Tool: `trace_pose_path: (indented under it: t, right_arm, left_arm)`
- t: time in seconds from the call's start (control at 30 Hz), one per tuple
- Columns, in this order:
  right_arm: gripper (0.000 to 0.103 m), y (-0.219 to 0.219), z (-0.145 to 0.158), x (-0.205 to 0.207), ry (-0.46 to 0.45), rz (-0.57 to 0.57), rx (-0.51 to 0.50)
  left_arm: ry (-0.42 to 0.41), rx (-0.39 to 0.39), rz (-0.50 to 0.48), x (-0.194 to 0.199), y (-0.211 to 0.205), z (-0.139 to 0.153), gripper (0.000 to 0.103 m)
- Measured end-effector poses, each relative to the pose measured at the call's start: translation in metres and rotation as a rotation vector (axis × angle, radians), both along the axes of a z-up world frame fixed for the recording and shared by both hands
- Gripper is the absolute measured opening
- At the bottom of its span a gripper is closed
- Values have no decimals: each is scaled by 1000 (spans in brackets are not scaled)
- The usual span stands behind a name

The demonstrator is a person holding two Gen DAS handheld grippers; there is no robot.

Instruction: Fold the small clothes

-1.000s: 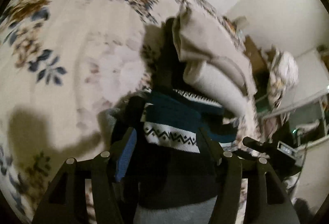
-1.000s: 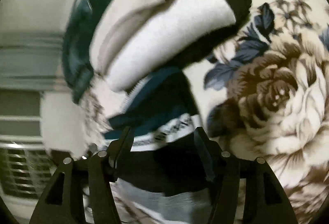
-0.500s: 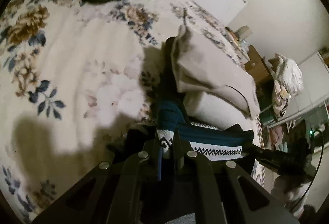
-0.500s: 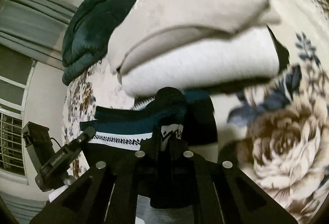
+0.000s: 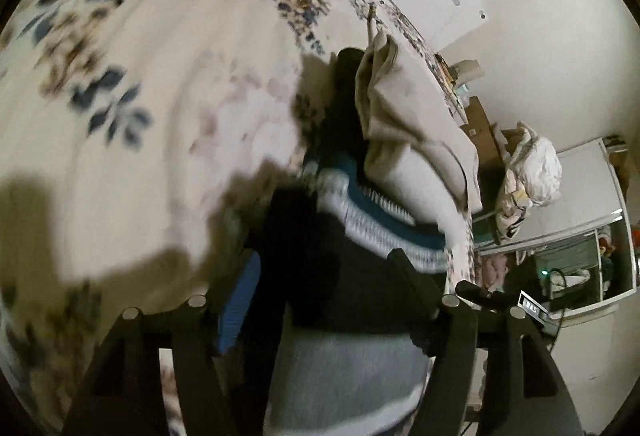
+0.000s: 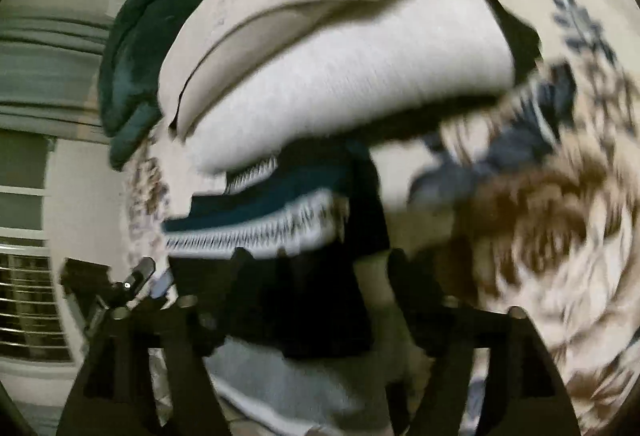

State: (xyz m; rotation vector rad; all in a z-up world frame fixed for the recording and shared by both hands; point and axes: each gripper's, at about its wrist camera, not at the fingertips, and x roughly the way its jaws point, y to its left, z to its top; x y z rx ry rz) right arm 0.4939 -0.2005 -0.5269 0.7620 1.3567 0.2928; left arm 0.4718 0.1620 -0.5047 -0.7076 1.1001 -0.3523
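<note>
With both my left gripper and right gripper released over the sweater on the bed beside the pile, I should flatten its fold gently.

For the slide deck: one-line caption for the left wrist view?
Left gripper open over a dark patterned sweater on a floral bedspread, beside a stack of folded beige clothes.
</note>
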Motion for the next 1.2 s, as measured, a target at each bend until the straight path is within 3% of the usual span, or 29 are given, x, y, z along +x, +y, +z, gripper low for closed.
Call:
trace_pose_path:
  t: [0.13, 0.33, 0.43, 0.5, 0.53, 0.57, 0.67, 0.73, 0.9, 1.2]
  right_arm:
    - [96, 7, -32, -29, 72, 76, 79]
    - [99, 26, -93, -30, 151, 118, 251]
    - [100, 38, -108, -18, 147, 132, 306]
    - [100, 44, -110, -14, 149, 143, 308]
    - [98, 48, -111, -12, 144, 147, 308]
    - [83, 51, -110, -12, 140, 154, 303]
    - [47, 54, -109, -15, 147, 140, 288]
    - [38, 53, -106, -19, 139, 121, 280]
    - [32, 51, -89, -28, 157, 74, 283]
    - [31, 32, -24, -66, 130, 128, 335]
  left_arm:
    - [54, -38, -25, -23, -2, -25, 64]
    - [109, -146, -32, -19, -16, -69, 69]
    - [95, -213, -25, -12, -20, -77, 71]
    - [78, -215, -27, -9, -23, -74, 68]
    - [59, -215, -34, -9, -25, -70, 58]
    - [49, -198, -46, -10, -28, -66, 38]
    - [34, -167, -38, -12, -28, -51, 29]
    - [25, -167, -28, -14, -27, -42, 25]
    - [-1, -144, -27, -21, -29, -9, 22]
    - [15, -174, -7, -60, -16, 35, 22]
